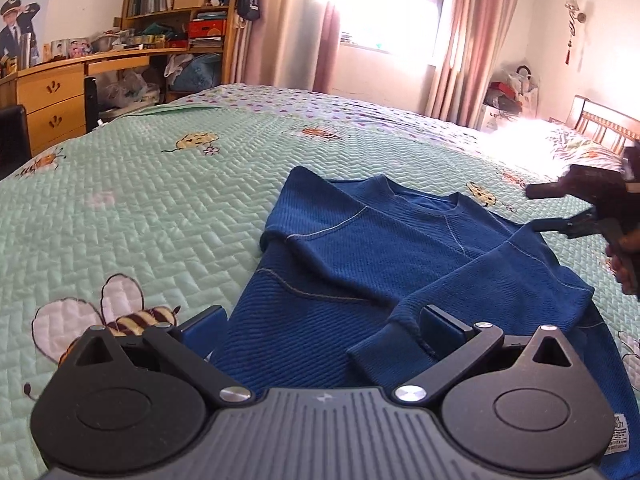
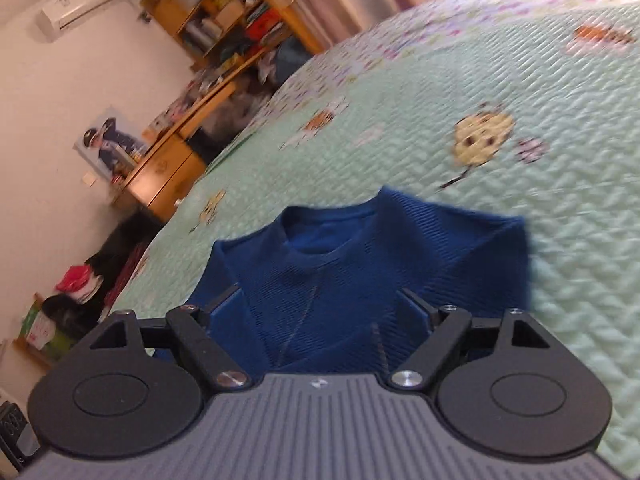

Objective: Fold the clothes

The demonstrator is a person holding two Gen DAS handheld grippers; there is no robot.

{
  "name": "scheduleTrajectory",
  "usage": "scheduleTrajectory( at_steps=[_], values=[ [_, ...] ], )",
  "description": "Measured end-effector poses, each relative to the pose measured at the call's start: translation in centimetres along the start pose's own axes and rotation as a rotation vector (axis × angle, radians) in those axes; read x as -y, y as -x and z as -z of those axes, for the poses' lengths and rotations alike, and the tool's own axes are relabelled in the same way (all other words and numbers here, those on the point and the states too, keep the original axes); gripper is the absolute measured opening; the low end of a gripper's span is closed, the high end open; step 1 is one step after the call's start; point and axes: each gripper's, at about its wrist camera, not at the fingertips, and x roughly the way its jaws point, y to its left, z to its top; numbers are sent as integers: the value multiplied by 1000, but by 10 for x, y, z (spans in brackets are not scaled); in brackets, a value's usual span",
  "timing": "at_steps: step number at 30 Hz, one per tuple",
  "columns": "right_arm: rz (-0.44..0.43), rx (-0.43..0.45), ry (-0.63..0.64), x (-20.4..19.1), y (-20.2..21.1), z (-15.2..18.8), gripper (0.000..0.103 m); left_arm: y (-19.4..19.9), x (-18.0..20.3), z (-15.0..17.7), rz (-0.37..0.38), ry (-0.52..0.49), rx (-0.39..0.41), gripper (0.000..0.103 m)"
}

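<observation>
A blue knit sweater [image 1: 360, 248] lies on the green quilted bedspread [image 1: 140, 200] with both sleeves folded in across its body. My left gripper [image 1: 320, 328] hovers open over the sweater's lower part, and a sleeve cuff [image 1: 384, 348] lies between its fingers, close to the right one. At the right edge of the left wrist view a hand holds my right gripper [image 1: 540, 208] open above the sweater's right shoulder. In the blurred, tilted right wrist view the right gripper [image 2: 320, 312] stands open over the sweater [image 2: 360, 264], below the collar [image 2: 312, 244], and nothing is pinched.
A wooden desk [image 1: 52, 96] and a cluttered bookshelf [image 1: 180, 4] stand beyond the bed's far left side. A bright window with pink curtains [image 1: 472, 40] is at the back. The wooden headboard [image 1: 604, 124] and bags [image 1: 512, 92] are at the right.
</observation>
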Motion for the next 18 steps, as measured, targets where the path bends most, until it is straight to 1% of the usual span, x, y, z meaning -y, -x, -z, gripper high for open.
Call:
scheduleTrajectory(
  at_steps=[1,2,3,4,5,7,8,9,10,11,12,15,18],
  values=[
    [38,-23,-9,4,-9,-3,83,0,-1,-4,-4,-4,7,102],
    [150,-21,-21,16,-13,-2,83,-1,-4,-9,-11,-3,15,102],
    [255,-18,-34,28,-17,-2,73,-3,-8,-16,-17,7,18,102],
    [234,33,-68,38,-11,-1,72,-5,-14,-22,-19,24,18,102],
    [191,88,-128,45,-3,2,73,-7,-21,-29,-16,48,17,102],
    [163,165,-186,45,12,13,80,-15,-37,-40,12,132,-4,102],
    [154,194,-192,42,18,20,85,-21,-46,-46,42,191,-24,102],
    [123,215,-196,36,24,27,85,-27,-54,-49,82,252,-45,102],
    [70,229,-210,32,29,35,85,-33,-60,-52,127,313,-67,102],
    [21,248,-250,30,33,45,85,-39,-64,-54,162,366,-86,102],
    [-27,266,-290,28,37,55,85,-43,-66,-56,182,401,-97,102],
    [-161,319,-394,24,49,84,85,-50,-63,-67,217,429,-67,102],
    [-204,366,-376,16,60,105,86,-62,-60,-83,281,482,-53,102]
  ],
)
